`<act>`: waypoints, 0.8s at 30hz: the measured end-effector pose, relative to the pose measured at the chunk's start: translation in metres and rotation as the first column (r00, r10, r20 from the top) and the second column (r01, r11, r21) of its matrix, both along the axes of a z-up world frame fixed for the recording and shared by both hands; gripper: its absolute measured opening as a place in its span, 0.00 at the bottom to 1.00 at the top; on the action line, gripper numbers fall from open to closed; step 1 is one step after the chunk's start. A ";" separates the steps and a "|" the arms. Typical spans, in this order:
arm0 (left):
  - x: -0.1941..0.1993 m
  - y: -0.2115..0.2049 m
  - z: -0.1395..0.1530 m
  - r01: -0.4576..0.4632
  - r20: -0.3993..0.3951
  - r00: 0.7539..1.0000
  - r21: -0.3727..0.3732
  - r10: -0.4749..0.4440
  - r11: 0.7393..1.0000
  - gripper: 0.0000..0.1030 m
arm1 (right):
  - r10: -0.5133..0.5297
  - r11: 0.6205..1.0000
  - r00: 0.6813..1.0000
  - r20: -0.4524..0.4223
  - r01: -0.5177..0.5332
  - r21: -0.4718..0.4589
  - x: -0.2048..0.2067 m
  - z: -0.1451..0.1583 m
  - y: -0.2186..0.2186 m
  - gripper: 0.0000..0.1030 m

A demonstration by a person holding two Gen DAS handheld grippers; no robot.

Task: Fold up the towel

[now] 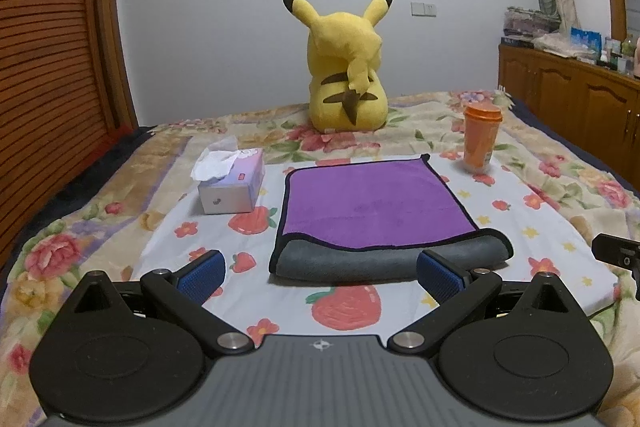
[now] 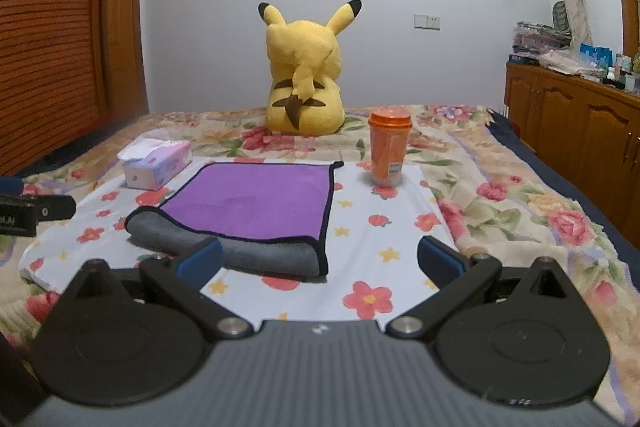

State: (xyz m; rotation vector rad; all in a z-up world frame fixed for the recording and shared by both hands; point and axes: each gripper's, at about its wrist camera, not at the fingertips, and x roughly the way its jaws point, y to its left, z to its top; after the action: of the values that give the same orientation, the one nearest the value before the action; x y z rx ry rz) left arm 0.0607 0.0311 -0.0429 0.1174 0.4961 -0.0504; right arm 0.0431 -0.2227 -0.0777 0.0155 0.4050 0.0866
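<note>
A purple towel (image 1: pixel 368 203) with a grey underside and black edging lies on a white flowered cloth (image 1: pixel 532 211) on the bed. Its near edge is turned over, showing a grey roll along the front. My left gripper (image 1: pixel 320 277) is open and empty just in front of that near edge. In the right wrist view the towel (image 2: pixel 256 199) lies ahead and to the left. My right gripper (image 2: pixel 320 259) is open and empty, its left finger (image 2: pixel 202 259) in front of the towel's near right corner.
A tissue box (image 1: pixel 234 183) stands left of the towel. An orange cup (image 1: pixel 480 137) stands at its far right. A yellow plush toy (image 1: pixel 346 67) sits behind. A wooden cabinet (image 1: pixel 576 95) stands right of the bed. A wooden headboard (image 1: pixel 48 75) is at left.
</note>
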 end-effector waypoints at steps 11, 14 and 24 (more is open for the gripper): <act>0.041 0.011 -0.011 0.017 -0.034 0.999 -0.011 -0.017 1.000 1.00 | 0.022 1.000 0.999 -0.050 -0.022 0.010 0.026 -0.008 0.001 1.00; 0.052 0.013 -0.016 0.024 -0.046 0.999 -0.009 -0.025 1.000 1.00 | 0.027 1.000 0.998 -0.061 -0.027 0.003 0.035 -0.010 0.001 1.00; 0.085 0.021 -0.032 0.029 -0.078 0.997 -0.005 -0.029 1.000 1.00 | 0.053 0.998 0.994 -0.097 -0.055 -0.014 0.062 -0.017 0.007 1.00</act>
State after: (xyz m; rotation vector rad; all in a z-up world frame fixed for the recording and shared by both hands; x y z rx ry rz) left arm 0.1461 0.0521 -0.0749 0.1194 0.5724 -0.0847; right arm 0.1049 -0.2153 -0.0950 -0.0075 0.5033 0.1360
